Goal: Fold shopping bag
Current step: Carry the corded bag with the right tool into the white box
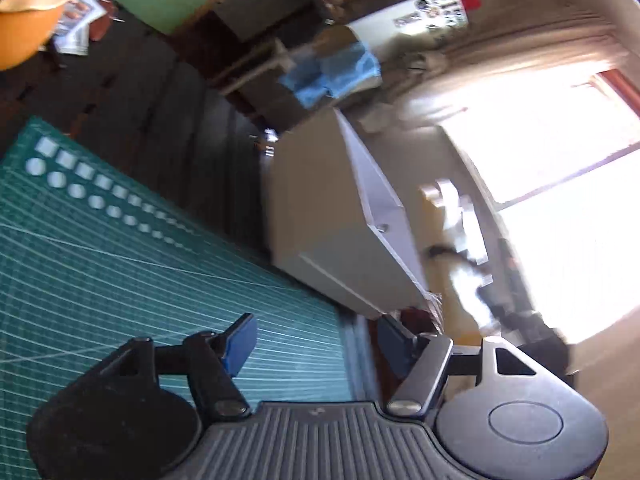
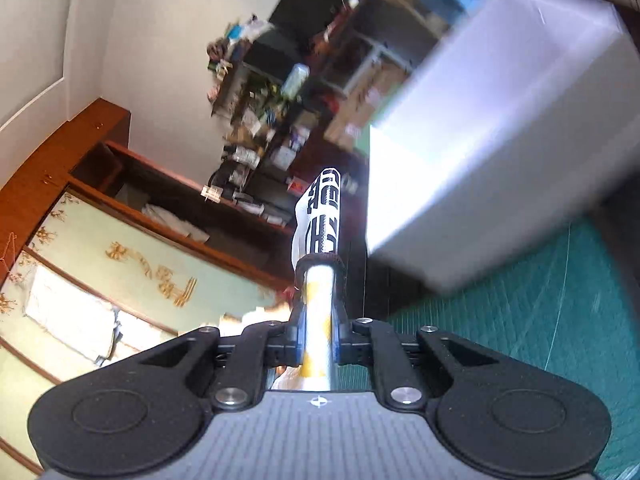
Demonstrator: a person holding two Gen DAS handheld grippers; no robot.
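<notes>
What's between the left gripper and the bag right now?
Cannot tell: the bag shows only in the right wrist view, clamped in the right gripper. The left gripper is open and empty over the green mat, white box ahead.

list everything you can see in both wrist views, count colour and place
folded shopping bag: one, white with black print and yellow patches, clamped upright between the right gripper's fingers
cutting mat: one, green with a white grid, on the dark table
white box: one, white, just past the mat's far edge
dark table: one, near black, under the mat
orange object: one, orange, upper left corner of the left view, too cropped to identify
wooden cabinet: one, brown with pale green panels, left of the right view
cluttered shelves: blurred, contents unclear
left gripper: black with blue pads, open, empty
right gripper: black, shut on the bag
</notes>
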